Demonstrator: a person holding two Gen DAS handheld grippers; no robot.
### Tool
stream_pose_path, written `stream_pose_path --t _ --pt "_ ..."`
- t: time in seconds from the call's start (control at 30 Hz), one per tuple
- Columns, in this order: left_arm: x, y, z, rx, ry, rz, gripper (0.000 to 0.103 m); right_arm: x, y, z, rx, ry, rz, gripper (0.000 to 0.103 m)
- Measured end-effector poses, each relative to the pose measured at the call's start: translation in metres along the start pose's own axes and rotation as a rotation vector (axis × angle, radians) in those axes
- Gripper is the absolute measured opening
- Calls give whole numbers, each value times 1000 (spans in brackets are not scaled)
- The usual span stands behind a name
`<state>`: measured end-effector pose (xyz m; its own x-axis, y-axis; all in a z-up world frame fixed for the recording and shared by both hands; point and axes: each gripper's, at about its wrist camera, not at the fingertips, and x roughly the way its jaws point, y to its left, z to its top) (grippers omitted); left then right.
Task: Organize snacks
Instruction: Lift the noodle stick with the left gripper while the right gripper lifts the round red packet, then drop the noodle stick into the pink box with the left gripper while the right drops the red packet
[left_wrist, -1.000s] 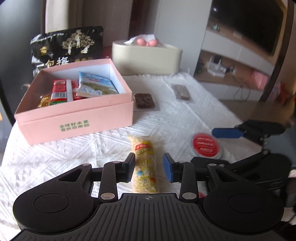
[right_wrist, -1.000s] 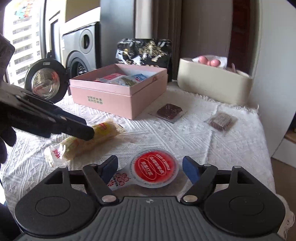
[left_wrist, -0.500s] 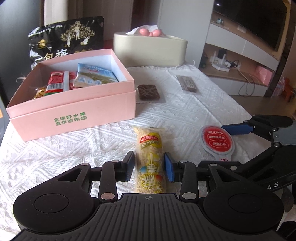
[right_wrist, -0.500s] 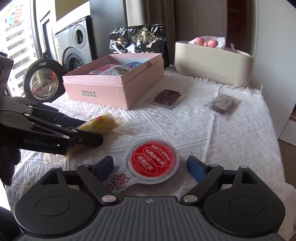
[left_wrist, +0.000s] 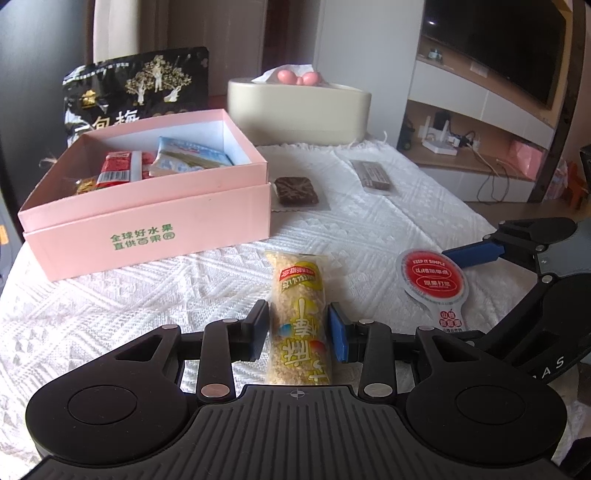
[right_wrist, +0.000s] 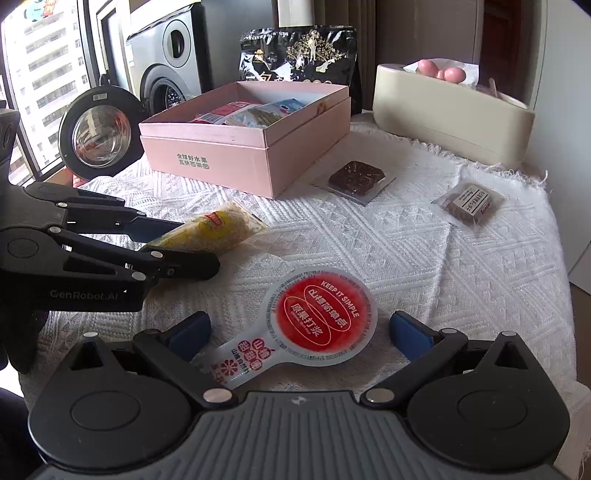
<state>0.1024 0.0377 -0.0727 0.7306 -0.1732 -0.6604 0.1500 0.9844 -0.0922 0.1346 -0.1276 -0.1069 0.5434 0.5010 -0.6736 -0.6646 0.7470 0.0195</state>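
- Left hand-held gripper (left_wrist: 298, 329) grips yellow snack bar (left_wrist: 298, 314); long axis points at pink box (left_wrist: 147, 221).
- Right hand-held gripper (right_wrist: 301, 332), jaws just opened wide, straddles red-lidded jelly cup (right_wrist: 321, 319), untouched.

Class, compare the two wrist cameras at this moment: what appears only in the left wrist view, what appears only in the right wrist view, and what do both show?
Only the left wrist view shows the television and the shelf with cables. Only the right wrist view shows the washing machine and the window.

Both show the pink box, the black bag, the cream container, two dark wrapped snacks, the yellow snack bar between the left gripper's fingers, and the red round snack between the right gripper's just-widened jaws.
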Motion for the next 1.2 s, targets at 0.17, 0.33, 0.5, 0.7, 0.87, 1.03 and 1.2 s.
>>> stream_pose_path --t 0.17,0.33,0.5,0.7,0.87,1.03,1.2 --pt "0 1 1 -5 4 -4 40 -6 3 0 8 -13 -43 95" --pt "-1 5 0 -28 3 -6 34 -12 4 2 25 -26 -69 71" --pt "-19 10 -7 -79 6 -38 34 -21 4 7 36 -28 -81 61" --pt "-63 23 -5 -144 -65 -84 34 -55 14 14 1 -104 -53 61" --pt "-97 52 40 -161 -245 -4 34 -82 24 46 -59 -228 -60 61" --pt "-68 97 84 -240 -297 44 34 -77 26 90 -94 -342 -95 61" --pt "11 145 106 -319 -198 74 34 -45 19 135 -67 -358 -110 61"
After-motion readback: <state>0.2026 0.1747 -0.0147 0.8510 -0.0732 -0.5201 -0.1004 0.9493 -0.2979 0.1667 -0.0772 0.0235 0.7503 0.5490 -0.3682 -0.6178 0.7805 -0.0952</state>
